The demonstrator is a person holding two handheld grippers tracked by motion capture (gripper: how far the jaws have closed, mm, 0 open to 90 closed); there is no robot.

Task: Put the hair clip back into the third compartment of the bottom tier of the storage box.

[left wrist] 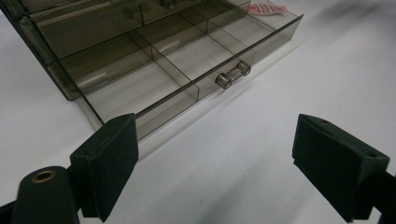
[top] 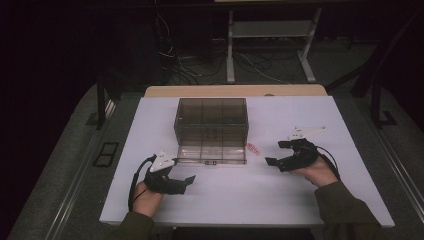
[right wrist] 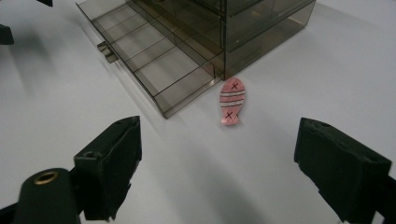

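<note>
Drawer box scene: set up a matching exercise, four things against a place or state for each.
Things:
1. drawer
2. fish
3. left gripper
4. right gripper

States or places:
A. pink, flat on the table beside the box
B. open, near the drawer's left front corner
C. pulled out, compartments bare
D. open, right of the fish

Pairs: 1-C, 2-A, 3-B, 4-D

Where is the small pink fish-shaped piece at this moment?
The small pink fish-shaped piece lies flat on the white table, beside the right front corner of the smoky transparent plastic drawer box, just next to its pulled-out bottom drawer.
</note>
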